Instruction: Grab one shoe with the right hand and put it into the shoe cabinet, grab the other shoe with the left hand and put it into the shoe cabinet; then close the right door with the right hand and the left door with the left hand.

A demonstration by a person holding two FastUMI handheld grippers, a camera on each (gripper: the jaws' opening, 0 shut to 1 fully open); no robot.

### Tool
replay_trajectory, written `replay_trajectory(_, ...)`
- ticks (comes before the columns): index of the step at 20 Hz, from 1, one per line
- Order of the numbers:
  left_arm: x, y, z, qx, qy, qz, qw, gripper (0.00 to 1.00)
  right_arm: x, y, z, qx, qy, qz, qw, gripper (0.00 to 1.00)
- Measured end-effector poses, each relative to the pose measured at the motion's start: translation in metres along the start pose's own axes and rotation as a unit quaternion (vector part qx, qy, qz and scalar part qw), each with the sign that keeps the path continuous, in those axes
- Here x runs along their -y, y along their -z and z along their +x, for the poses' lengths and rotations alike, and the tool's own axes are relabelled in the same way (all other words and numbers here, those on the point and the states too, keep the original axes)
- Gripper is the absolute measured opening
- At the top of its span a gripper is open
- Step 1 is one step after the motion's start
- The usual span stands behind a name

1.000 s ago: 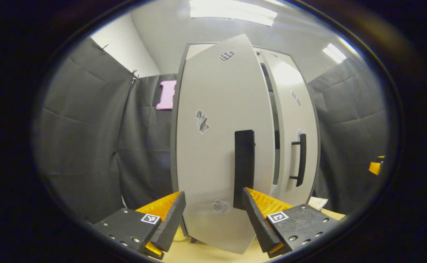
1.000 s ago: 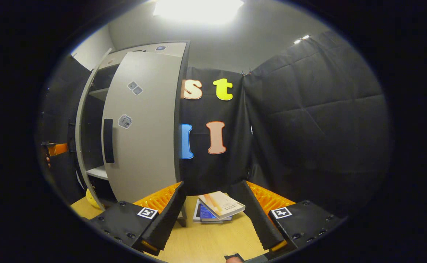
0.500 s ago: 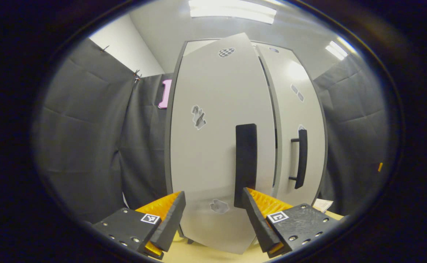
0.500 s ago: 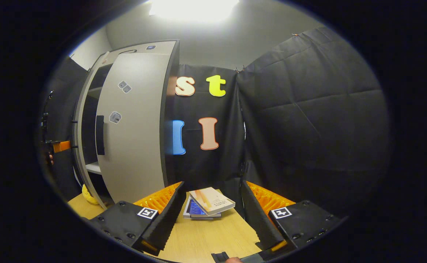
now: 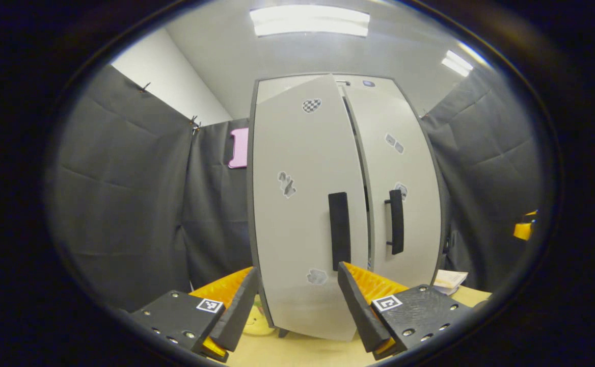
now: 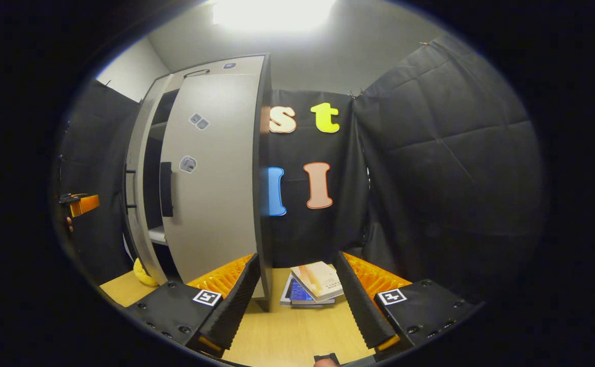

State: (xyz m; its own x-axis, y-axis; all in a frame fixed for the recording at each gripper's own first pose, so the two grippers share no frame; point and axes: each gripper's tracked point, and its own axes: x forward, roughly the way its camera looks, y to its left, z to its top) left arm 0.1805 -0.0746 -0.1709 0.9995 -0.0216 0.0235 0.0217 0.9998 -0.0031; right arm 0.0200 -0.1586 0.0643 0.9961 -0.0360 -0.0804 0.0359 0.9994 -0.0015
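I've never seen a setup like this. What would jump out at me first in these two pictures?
The tall pale shoe cabinet fills the middle of the left gripper view, its left door not quite shut, with a gap beside the right door. Each door carries a dark upright handle. In the right gripper view, books lie stacked on the wooden table beside the cabinet, between the open fingers of the right gripper.

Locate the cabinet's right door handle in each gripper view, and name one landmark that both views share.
Left gripper view: the right door handle stands right of centre, a dark upright bar on the right door, beside the left door's handle.
Right gripper view: the same handle sits left of centre, on the door's left edge.
Shared landmark: the pair of small stickers above the handle.
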Motion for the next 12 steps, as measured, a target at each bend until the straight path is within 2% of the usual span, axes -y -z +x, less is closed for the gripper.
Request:
replay_trajectory(5,-0.028,0.002,-0.047,-0.003,0.000,0.003,1.000,0.89,-0.045,-0.008,-0.025,0.008,-0.027,-0.002,1.000,0.95)
replay_trajectory(6,-0.036,0.001,-0.057,-0.004,-0.001,0.004,1.000,0.89,-0.051,-0.010,-0.032,0.010,-0.029,-0.007,1.000,0.92)
replay_trajectory(8,-0.050,0.000,-0.078,-0.005,-0.004,0.004,1.000,0.90,-0.066,-0.015,-0.043,0.016,-0.036,-0.012,0.999,0.95)
replay_trajectory(10,-0.065,-0.002,-0.092,-0.003,-0.009,0.005,1.000,0.90,-0.077,-0.021,-0.053,0.024,-0.039,-0.015,0.999,0.92)
replay_trajectory(12,-0.079,-0.004,-0.105,-0.001,-0.015,0.003,1.000,0.90,-0.086,-0.025,-0.061,0.028,-0.044,-0.017,0.999,0.96)
